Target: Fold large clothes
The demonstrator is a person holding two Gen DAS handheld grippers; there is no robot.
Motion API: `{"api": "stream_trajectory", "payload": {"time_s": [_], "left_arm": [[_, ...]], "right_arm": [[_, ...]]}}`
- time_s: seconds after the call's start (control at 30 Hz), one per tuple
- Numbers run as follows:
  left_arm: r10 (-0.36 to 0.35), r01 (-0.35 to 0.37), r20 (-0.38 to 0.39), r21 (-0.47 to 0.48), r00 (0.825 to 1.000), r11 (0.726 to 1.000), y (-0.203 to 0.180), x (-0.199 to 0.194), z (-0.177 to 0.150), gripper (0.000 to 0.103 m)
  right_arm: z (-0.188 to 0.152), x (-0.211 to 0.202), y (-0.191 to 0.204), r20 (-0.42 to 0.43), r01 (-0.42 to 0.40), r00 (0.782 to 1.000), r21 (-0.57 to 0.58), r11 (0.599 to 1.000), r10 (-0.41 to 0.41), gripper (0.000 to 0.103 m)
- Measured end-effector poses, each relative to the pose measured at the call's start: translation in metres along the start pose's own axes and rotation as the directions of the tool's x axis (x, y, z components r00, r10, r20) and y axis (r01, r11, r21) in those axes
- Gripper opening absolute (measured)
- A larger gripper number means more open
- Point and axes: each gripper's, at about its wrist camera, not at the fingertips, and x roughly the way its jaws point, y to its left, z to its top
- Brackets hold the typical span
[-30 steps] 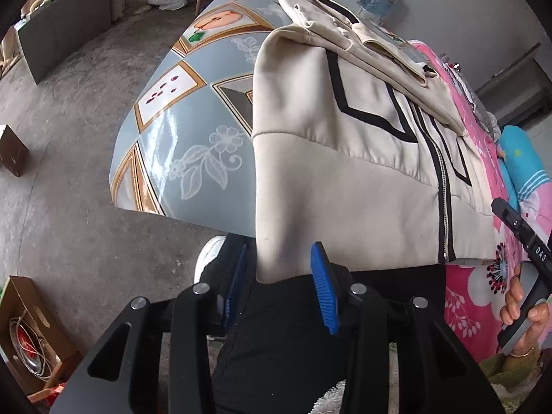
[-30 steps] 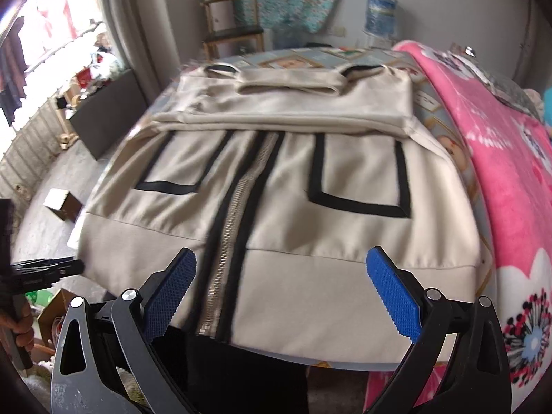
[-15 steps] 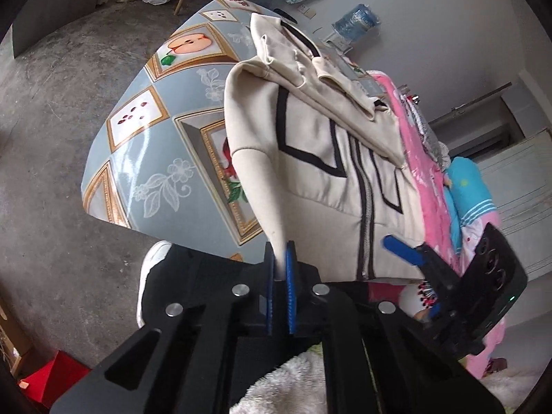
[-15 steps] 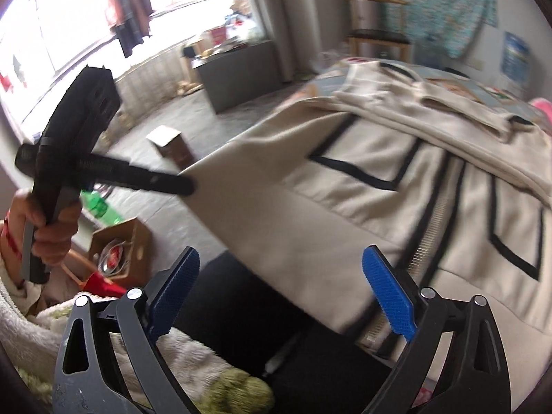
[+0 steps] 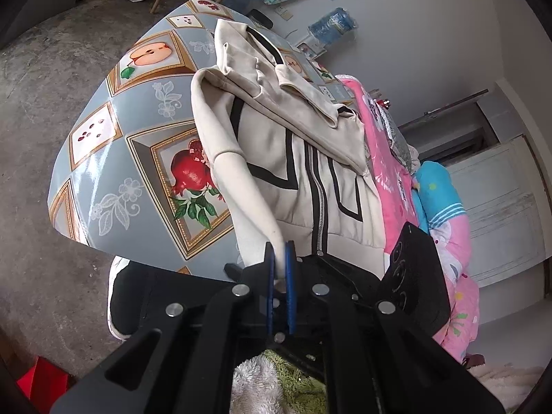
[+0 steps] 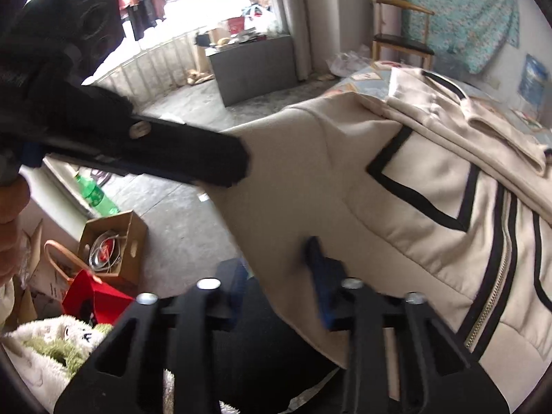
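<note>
The cream jacket (image 5: pixel 303 172) lies on the bench (image 5: pixel 114 158), its hem at the near edge. The left claw (image 5: pixel 280 258) pinches the near-left hem corner, lifted; the right claw (image 6: pixel 276 269) has just been closing onto the hem beside it. Next, I judge, carry the hem towards the far edge.

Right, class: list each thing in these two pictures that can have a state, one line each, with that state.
Jacket: zipped up, sleeves folded across the chest, near corner lifted.
Left gripper: shut on the jacket's hem corner.
Right gripper: jaws just closing, hem fabric between them, pressing on the cloth.
Cardboard box: open, wires inside.
Chair: upright, nothing on the seat.
</note>
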Motion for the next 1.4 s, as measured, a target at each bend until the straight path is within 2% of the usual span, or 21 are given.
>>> {"api": "stream_trajectory", "payload": {"time_s": [0.07, 0.13, 0.2, 0.27, 0.33, 0.43, 0.53, 0.73, 0.77, 0.8, 0.87, 0.9, 0.93, 0.97, 1.0, 1.03, 1.1, 1.17, 1.23, 1.33, 1.4], "left_arm": [[0.009, -0.009, 0.004, 0.005, 1.000, 1.000, 0.001, -0.001, 0.001, 0.007], [0.012, -0.012, 0.025, 0.013, 1.000, 1.000, 0.000, -0.005, 0.002, 0.017], [0.010, -0.010, 0.046, 0.002, 0.999, 1.000, 0.002, -0.008, 0.006, 0.045], [-0.006, 0.007, 0.042, -0.031, 0.999, 0.999, 0.010, -0.006, 0.012, 0.057], [-0.036, 0.036, 0.003, -0.107, 0.999, 0.994, 0.025, 0.003, 0.019, 0.059], [-0.104, 0.092, -0.034, -0.248, 0.994, 0.965, 0.049, 0.019, 0.030, 0.060], [-0.138, 0.120, -0.050, -0.272, 0.989, 0.955, 0.053, 0.032, 0.039, 0.061], [-0.058, 0.026, -0.139, -0.219, 0.989, 0.975, 0.041, 0.068, 0.041, 0.060], [-0.025, -0.004, -0.142, -0.199, 0.990, 0.980, 0.038, 0.072, 0.039, 0.054], [0.005, -0.030, -0.144, -0.175, 0.990, 0.984, 0.035, 0.075, 0.038, 0.040], [0.077, -0.088, -0.124, -0.084, 0.989, 0.993, 0.024, 0.078, 0.037, 0.024], [0.116, -0.121, -0.113, -0.043, 0.987, 0.992, 0.020, 0.079, 0.036, 0.017], [0.161, -0.161, -0.101, 0.010, 0.982, 0.987, 0.014, 0.080, 0.035, 0.015], [0.189, -0.185, -0.088, 0.052, 0.978, 0.981, 0.010, 0.081, 0.032, 0.012], [0.217, -0.210, -0.079, 0.086, 0.973, 0.974, 0.006, 0.081, 0.030, 0.008], [0.248, -0.239, -0.071, 0.118, 0.966, 0.964, 0.005, 0.083, 0.028, 0.006], [0.305, -0.291, -0.058, 0.178, 0.951, 0.940, 0.001, 0.087, 0.025, 0.005], [0.338, -0.320, -0.050, 0.217, 0.940, 0.922, 0.000, 0.089, 0.021, 0.005], [0.354, -0.334, -0.046, 0.237, 0.934, 0.912, 0.002, 0.090, 0.019, 0.005], [0.366, -0.346, -0.044, 0.243, 0.930, 0.906, 0.005, 0.089, 0.018, 0.006], [0.375, -0.354, -0.040, 0.249, 0.926, 0.902, 0.004, 0.091, 0.017, 0.007]], "right_arm": [[0.000, -0.005, -0.009, 0.009, -0.018, 1.000, 0.044, 0.999, 0.017, 0.006], [0.001, -0.010, -0.013, 0.021, -0.015, 1.000, 0.062, 0.998, 0.013, 0.006], [0.002, -0.014, -0.014, 0.034, -0.017, 0.999, 0.069, 0.998, 0.014, 0.005], [0.003, -0.015, -0.013, 0.040, -0.016, 0.999, 0.067, 0.998, 0.013, 0.005], [0.004, -0.014, -0.013, 0.042, -0.013, 0.999, 0.059, 0.998, 0.010, 0.005], [0.002, -0.013, -0.010, 0.034, -0.005, 0.999, 0.043, 0.999, 0.003, 0.005], [0.002, -0.013, -0.008, 0.031, -0.002, 1.000, 0.036, 0.999, 0.001, 0.005], [0.002, -0.017, -0.011, 0.047, -0.012, 0.999, 0.049, 0.999, 0.010, 0.005], [0.002, -0.018, -0.012, 0.048, -0.016, 0.999, 0.056, 0.998, 0.013, 0.005], [0.002, -0.018, -0.014, 0.048, -0.017, 0.999, 0.060, 0.998, 0.015, 0.006], [-0.001, -0.021, -0.017, 0.039, -0.030, 0.999, 0.072, 0.997, 0.027, 0.007], [-0.002, -0.024, -0.019, 0.037, -0.034, 0.999, 0.083, 0.996, 0.031, 0.010], [-0.005, -0.028, -0.022, 0.037, -0.037, 0.999, 0.100, 0.994, 0.033, 0.012], [-0.008, -0.032, -0.026, 0.033, -0.041, 0.999, 0.120, 0.992, 0.038, 0.026], [-0.013, -0.039, -0.033, 0.030, -0.030, 0.999, 0.146, 0.989, 0.026, 0.034], [-0.018, -0.046, -0.040, 0.028, -0.004, 1.000, 0.166, 0.986, -0.001, 0.047], [-0.029, -0.063, -0.060, 0.016, 0.066, 0.997, 0.219, 0.973, -0.071, 0.051], [-0.044, -0.087, -0.087, 0.006, 0.137, 0.989, 0.300, 0.944, -0.145, 0.054], [-0.063, -0.118, -0.121, -0.003, 0.214, 0.972, 0.406, 0.888, -0.234, 0.055], [-0.093, -0.162, -0.166, -0.030, 0.317, 0.933, 0.538, 0.781, -0.358, 0.055], [-0.114, -0.184, -0.193, -0.079, 0.395, 0.895, 0.597, 0.698, -0.439, 0.055]]}}
